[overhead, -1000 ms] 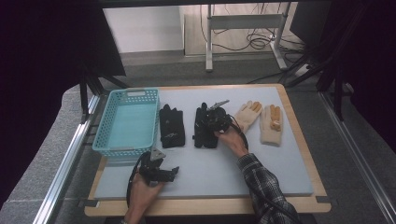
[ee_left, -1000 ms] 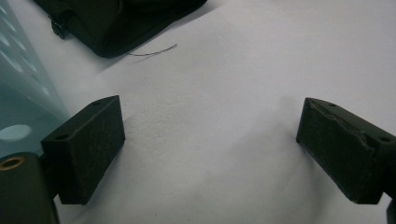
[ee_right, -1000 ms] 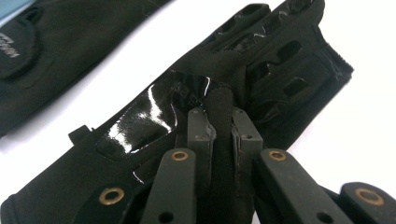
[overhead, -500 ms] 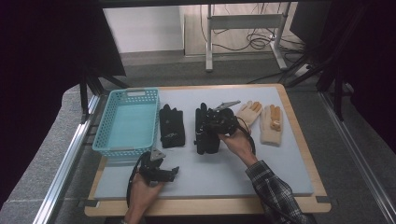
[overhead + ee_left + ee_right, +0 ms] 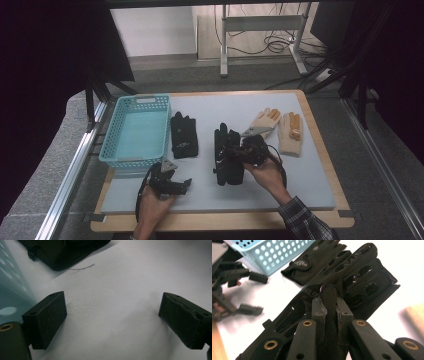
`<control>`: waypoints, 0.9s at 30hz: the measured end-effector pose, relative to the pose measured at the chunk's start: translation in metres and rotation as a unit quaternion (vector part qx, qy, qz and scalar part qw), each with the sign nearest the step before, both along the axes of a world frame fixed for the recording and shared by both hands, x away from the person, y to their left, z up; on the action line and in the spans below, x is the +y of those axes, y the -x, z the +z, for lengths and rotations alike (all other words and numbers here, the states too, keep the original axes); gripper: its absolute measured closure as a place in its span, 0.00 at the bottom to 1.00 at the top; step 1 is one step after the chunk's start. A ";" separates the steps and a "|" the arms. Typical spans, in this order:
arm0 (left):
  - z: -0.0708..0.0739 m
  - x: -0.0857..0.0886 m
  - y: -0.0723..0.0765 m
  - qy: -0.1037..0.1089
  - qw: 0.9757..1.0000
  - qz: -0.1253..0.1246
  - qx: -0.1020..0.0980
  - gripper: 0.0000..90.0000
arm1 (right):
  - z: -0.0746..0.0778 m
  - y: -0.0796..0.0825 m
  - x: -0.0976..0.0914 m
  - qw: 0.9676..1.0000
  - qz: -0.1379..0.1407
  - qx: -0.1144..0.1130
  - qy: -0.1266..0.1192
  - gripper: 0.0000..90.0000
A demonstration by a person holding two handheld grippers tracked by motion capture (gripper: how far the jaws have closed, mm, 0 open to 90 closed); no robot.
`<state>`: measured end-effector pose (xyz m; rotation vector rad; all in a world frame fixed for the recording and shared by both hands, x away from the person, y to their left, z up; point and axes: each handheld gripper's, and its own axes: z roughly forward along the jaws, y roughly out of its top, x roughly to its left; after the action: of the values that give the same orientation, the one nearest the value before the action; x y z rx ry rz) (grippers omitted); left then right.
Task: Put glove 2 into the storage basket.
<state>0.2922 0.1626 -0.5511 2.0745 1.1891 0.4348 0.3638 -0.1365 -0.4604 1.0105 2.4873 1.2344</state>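
Since a second ago the black glove (image 5: 229, 159) pinched in the right tongs (image 5: 234, 156) has come leftward across the tabletop (image 5: 300, 185), away from the pair of tan gloves (image 5: 280, 131) and toward the second black glove (image 5: 183, 135) and the blue basket (image 5: 136, 131). That suggests the glove is being carried to the basket, with the drop not yet made. It now hangs over the middle of the board, between the other black glove and the tan pair. In the right gripper view the right tongs are nearly closed, clamped on a fold of the glove's fabric (image 5: 329, 302). The left tongs (image 5: 181, 184) rest near the basket's front corner, spread wide with nothing between them.
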 end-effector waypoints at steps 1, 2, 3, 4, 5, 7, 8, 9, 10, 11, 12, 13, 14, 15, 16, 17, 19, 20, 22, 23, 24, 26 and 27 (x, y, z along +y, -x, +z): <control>0.000 0.000 0.000 0.000 1.000 0.000 0.000 0.09 | -0.002 0.004 -0.002 1.000 0.000 0.002 -0.002 0.88; 0.000 0.000 0.000 0.000 1.000 0.000 0.000 0.09 | -0.005 0.009 -0.004 1.000 -0.001 0.006 -0.001 0.88; 0.000 0.000 0.000 0.000 1.000 0.000 0.000 0.09 | -0.008 0.013 -0.005 1.000 -0.004 0.007 0.000 0.88; 0.000 0.000 0.000 0.000 1.000 0.000 0.000 0.09 | -0.011 0.017 -0.006 1.000 -0.006 0.008 0.002 0.88; 0.000 0.000 0.000 -0.001 1.000 -0.001 0.001 0.09 | -0.015 0.020 -0.007 1.000 -0.008 0.009 0.004 0.88; 0.000 0.000 0.000 0.001 1.000 0.001 0.000 0.09 | -0.022 0.026 -0.007 1.000 -0.012 0.011 0.006 0.88; 0.000 0.000 0.000 0.000 1.000 0.001 0.000 0.09 | -0.026 0.029 -0.008 1.000 -0.013 0.012 0.006 0.88; 0.000 0.000 0.000 0.000 1.000 0.001 0.001 0.09 | -0.030 0.030 -0.008 1.000 -0.015 0.011 0.010 0.88; 0.000 0.000 0.000 0.000 1.000 0.001 0.001 0.09 | -0.034 0.032 -0.008 1.000 -0.015 0.010 0.016 0.87; 0.000 0.000 0.000 0.000 1.000 0.000 0.001 0.09 | -0.039 0.033 -0.008 1.000 -0.016 0.009 0.025 0.86; 0.000 0.000 0.000 0.000 1.000 -0.001 0.001 0.09 | -0.043 0.033 -0.008 0.999 -0.016 0.008 0.031 0.83; 0.000 0.000 0.000 0.000 1.000 -0.001 0.001 0.09 | -0.047 0.033 -0.008 0.999 -0.015 0.007 0.036 0.78; 0.000 0.000 0.000 0.000 1.000 -0.001 0.001 0.09 | -0.050 0.033 -0.008 0.999 -0.015 0.006 0.042 0.71; 0.000 0.000 0.000 0.000 1.000 -0.001 0.001 0.09 | -0.051 0.033 -0.009 0.999 -0.014 0.006 0.043 0.66; 0.000 0.000 0.000 0.000 1.000 0.000 0.001 0.09 | -0.050 0.032 -0.010 0.999 -0.012 0.006 0.040 0.62; 0.000 0.000 0.000 -0.001 1.000 0.000 0.001 0.09 | -0.049 0.031 -0.012 0.999 -0.011 0.006 0.034 0.58; 0.000 0.000 0.000 -0.001 1.000 0.000 0.001 0.09 | -0.043 0.029 -0.016 0.999 -0.013 0.004 0.029 0.53; 0.000 0.000 0.000 -0.001 1.000 0.000 0.001 0.09 | -0.040 0.027 -0.018 0.999 -0.013 0.001 0.029 0.51; 0.000 0.000 0.000 -0.001 1.000 0.000 0.001 0.09 | -0.036 0.023 -0.020 1.000 -0.013 -0.003 0.028 0.48; 0.000 0.000 0.000 -0.001 1.000 0.000 0.001 0.09 | -0.035 0.021 -0.021 1.000 -0.012 -0.006 0.027 0.47; 0.000 0.000 0.000 -0.001 1.000 0.000 0.001 0.09 | -0.034 0.019 -0.021 1.000 -0.011 -0.007 0.026 0.46; 0.000 0.000 0.000 -0.001 1.000 -0.001 0.001 0.09 | -0.032 0.015 -0.020 1.000 -0.006 -0.009 0.025 0.43; 0.000 0.000 0.000 -0.002 1.000 -0.001 0.001 0.09 | -0.032 0.013 -0.018 1.000 -0.003 -0.011 0.024 0.42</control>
<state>0.2922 0.1628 -0.5510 2.0788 1.1875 0.4345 0.3510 -0.1545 -0.4919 0.9875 2.4835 1.1718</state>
